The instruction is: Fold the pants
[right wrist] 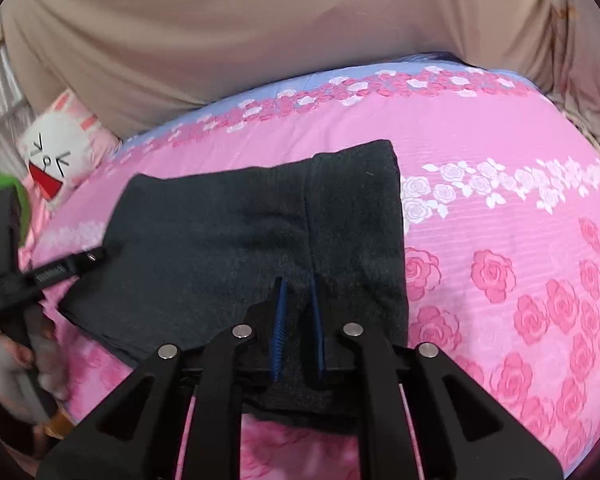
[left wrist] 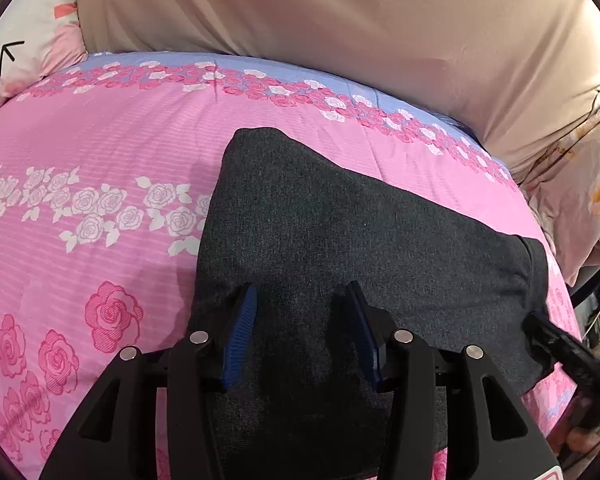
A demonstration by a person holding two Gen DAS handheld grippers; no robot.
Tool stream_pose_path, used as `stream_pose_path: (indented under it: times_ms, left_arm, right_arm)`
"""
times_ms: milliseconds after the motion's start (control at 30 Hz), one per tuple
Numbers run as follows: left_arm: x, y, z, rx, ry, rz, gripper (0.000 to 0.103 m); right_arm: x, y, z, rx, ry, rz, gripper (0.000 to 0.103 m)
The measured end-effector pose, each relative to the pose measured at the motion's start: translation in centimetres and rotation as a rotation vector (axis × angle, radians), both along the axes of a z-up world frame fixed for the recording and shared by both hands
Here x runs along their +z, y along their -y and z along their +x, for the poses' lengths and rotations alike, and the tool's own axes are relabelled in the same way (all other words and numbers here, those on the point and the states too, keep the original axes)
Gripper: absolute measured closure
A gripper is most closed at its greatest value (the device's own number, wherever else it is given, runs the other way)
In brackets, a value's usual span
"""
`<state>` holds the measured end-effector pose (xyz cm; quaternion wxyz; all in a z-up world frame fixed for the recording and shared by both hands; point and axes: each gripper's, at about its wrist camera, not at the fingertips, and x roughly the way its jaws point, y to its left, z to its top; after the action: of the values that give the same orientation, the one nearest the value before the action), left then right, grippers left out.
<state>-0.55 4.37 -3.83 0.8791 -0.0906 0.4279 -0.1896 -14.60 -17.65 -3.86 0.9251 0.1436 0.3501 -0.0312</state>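
Observation:
The dark grey pants [left wrist: 340, 232] lie folded into a flat block on the pink rose bedspread [left wrist: 100, 152]. My left gripper [left wrist: 300, 300] is open, its blue pads wide apart just above the near part of the pants, holding nothing. In the right wrist view the pants [right wrist: 228, 232] show a seam running toward me. My right gripper [right wrist: 298, 286] hovers over the near edge with a narrow gap between the pads and no cloth in it. The left gripper also shows at the left edge of the right wrist view [right wrist: 80, 262], and the right gripper at the right edge of the left wrist view [left wrist: 556, 344].
A beige cushion or headboard cover [left wrist: 340, 20] rises behind the bed. A white cartoon pillow [right wrist: 56, 160] lies at the back left corner. A floral quilt [left wrist: 592, 184] sits at the right. The bed's right edge drops off near dark furniture [left wrist: 596, 292].

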Motion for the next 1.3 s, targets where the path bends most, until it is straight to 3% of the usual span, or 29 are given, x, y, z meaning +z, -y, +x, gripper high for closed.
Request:
stream_pose_path:
  times_ms: [300, 433, 500, 600, 700, 800, 933, 1033, 1233, 1267, 1300]
  left_arm:
    - [0.2, 0.2, -0.5, 0.013, 0.014, 0.029, 0.058]
    - [1.2, -2.2, -2.0, 0.046, 0.0, -0.076, 0.054]
    - [1.7, -4.2, -2.7, 0.084, -0.002, -0.118, 0.037]
    - [2.0, -8.3, -3.4, 0.191, -0.022, -0.173, 0.029]
    - [0.5, -10.4, -2.7, 0.207, -0.125, -0.263, 0.028]
    - [-1.0, -10.0, -2.2, 0.161, -0.208, -0.34, 0.027]
    - [-0.8, -8.1, -2.2, 0.115, -0.204, -0.335, 0.022]
    - [-0.7, -6.5, -1.8, 0.066, -0.212, -0.343, 0.016]
    - [-1.0, -3.6, 0.2, -0.001, -0.228, -0.397, 0.012]
    - [-1.0, -3.1, 0.7, -0.011, -0.226, -0.401, 0.013]
    - [-1.1, -3.0, 0.9, -0.022, -0.23, -0.414, 0.032]
  right_arm:
    - [-0.3, -1.9, -1.0, 0.009, -0.003, -0.083, 0.08]
    - [1.2, -1.6, -2.7, 0.002, 0.035, -0.06, 0.059]
    - [1.6, -0.8, -3.8, -0.028, 0.045, -0.07, 0.049]
    - [1.3, 0.8, -4.8, -0.072, 0.029, -0.058, 0.035]
    - [-0.2, 2.7, -4.8, -0.068, -0.001, 0.067, 0.035]
    - [-1.7, 3.6, -4.2, -0.029, -0.01, 0.226, 0.034]
    - [-3.1, 3.4, -3.0, 0.018, -0.037, 0.335, 0.027]
    - [-3.1, 3.1, -2.0, 0.042, -0.02, 0.359, 0.015]
    - [-3.4, 3.2, 0.9, 0.061, 0.011, 0.431, 0.012]
    - [-3.4, 3.2, 1.3, 0.063, 0.011, 0.437, 0.018]
    - [-3.3, 3.1, 1.7, 0.047, 0.003, 0.421, 0.027]
